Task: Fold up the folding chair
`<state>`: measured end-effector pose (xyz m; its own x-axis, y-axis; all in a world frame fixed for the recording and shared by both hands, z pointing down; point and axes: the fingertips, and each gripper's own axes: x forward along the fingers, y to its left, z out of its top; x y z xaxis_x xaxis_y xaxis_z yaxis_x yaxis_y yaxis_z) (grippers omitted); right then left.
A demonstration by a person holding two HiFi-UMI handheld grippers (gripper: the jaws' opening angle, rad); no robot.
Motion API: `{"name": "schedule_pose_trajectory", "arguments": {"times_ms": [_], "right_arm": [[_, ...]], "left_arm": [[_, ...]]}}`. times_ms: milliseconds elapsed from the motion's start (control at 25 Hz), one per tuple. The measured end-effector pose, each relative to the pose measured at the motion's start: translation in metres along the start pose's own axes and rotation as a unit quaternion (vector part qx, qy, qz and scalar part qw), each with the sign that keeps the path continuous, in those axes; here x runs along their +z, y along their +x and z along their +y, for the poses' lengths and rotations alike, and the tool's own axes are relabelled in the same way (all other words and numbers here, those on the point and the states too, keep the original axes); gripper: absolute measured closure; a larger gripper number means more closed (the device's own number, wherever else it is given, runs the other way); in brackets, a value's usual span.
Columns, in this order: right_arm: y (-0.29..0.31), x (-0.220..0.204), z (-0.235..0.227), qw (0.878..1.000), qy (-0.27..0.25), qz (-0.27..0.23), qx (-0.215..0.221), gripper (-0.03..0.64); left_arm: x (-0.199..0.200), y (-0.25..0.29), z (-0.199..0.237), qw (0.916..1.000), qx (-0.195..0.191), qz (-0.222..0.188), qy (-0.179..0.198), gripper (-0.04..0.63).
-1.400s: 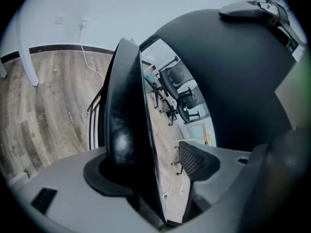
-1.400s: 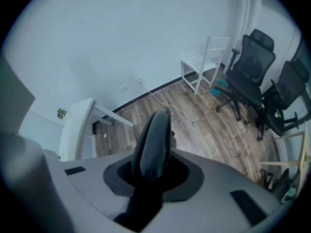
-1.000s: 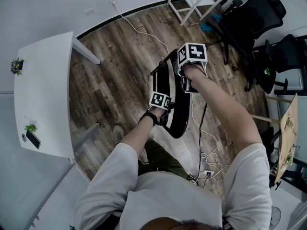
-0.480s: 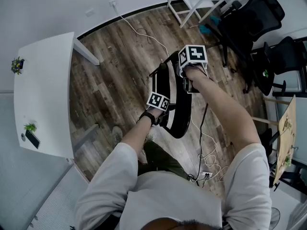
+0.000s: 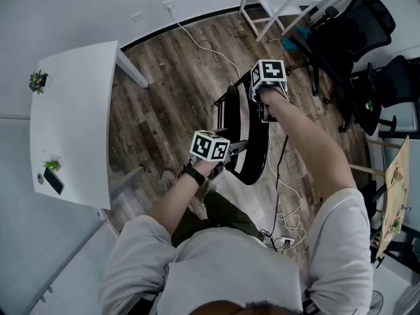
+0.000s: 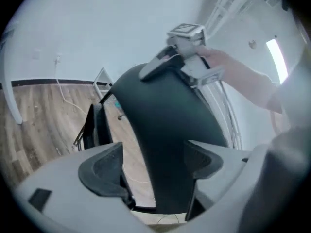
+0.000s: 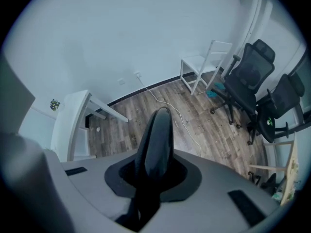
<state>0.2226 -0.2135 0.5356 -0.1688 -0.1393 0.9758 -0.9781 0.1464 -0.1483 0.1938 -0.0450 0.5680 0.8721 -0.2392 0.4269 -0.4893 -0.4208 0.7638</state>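
My right gripper [image 7: 154, 166], jaws just closing, clamps the black curved folding chair [image 5: 257, 151] at twelve o'clock; my left gripper [image 6: 154, 161], just opened, straddles it.

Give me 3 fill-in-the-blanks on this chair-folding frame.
1. The right gripper, jaws just closing further, is shut on the ___ folding chair.
2. The left gripper's jaws, just opened wider, stand ___ with the chair between them.
3. Two potted plants sit on the ___ table.
Missing: black; open; white.
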Motion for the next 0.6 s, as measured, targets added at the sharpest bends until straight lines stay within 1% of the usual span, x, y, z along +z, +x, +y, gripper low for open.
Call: {"name": "schedule_pose_trajectory", "arguments": {"times_ms": [40, 80, 120, 160, 200, 280, 320, 360, 400, 480, 560, 600], "right_arm": [[0.000, 0.000, 0.001, 1.000, 0.003, 0.001, -0.001, 0.552], [0.000, -0.001, 0.003, 1.000, 0.006, 0.003, -0.001, 0.552], [0.000, -0.002, 0.005, 1.000, 0.008, 0.006, -0.001, 0.552], [-0.001, -0.003, 0.008, 1.000, 0.009, 0.008, 0.000, 0.552], [-0.001, -0.005, 0.012, 1.000, 0.007, 0.011, 0.001, 0.552], [-0.003, -0.008, 0.022, 1.000, 0.000, 0.017, 0.004, 0.552], [-0.003, -0.009, 0.028, 1.000, -0.006, 0.019, 0.006, 0.552], [-0.004, -0.010, 0.034, 1.000, -0.013, 0.021, 0.008, 0.552], [-0.004, -0.012, 0.041, 0.999, -0.020, 0.023, 0.009, 0.552], [-0.004, -0.016, 0.054, 0.999, -0.032, 0.027, 0.011, 0.552], [-0.004, -0.020, 0.070, 0.999, -0.035, 0.033, 0.011, 0.551], [-0.003, -0.023, 0.077, 0.999, -0.035, 0.037, 0.011, 0.551]], "left_arm": [[0.003, -0.004, -0.017, 0.9999, 0.003, 0.000, 0.015, 0.212], [0.005, -0.007, -0.030, 0.9995, 0.014, 0.000, 0.028, 0.226], [0.006, -0.010, -0.037, 0.9989, 0.027, 0.001, 0.039, 0.265], [0.006, -0.014, -0.042, 0.9984, 0.035, 0.002, 0.044, 0.267], [0.006, -0.018, -0.045, 0.9986, 0.034, 0.001, 0.040, 0.256], [0.008, -0.030, -0.055, 0.9999, 0.008, -0.007, 0.008, 0.215], [0.010, -0.037, -0.062, 0.9999, -0.004, -0.011, -0.002, 0.214], [0.012, -0.043, -0.069, 0.9999, -0.008, -0.010, 0.002, 0.208], [0.010, -0.047, -0.075, 0.9998, -0.004, -0.003, 0.019, 0.203], [0.000, -0.048, -0.087, 0.9976, 0.017, 0.022, 0.064, 0.193], [-0.012, -0.044, -0.095, 0.9925, 0.044, 0.044, 0.105, 0.179], [-0.017, -0.044, -0.097, 0.9898, 0.059, 0.049, 0.120, 0.175]]}}
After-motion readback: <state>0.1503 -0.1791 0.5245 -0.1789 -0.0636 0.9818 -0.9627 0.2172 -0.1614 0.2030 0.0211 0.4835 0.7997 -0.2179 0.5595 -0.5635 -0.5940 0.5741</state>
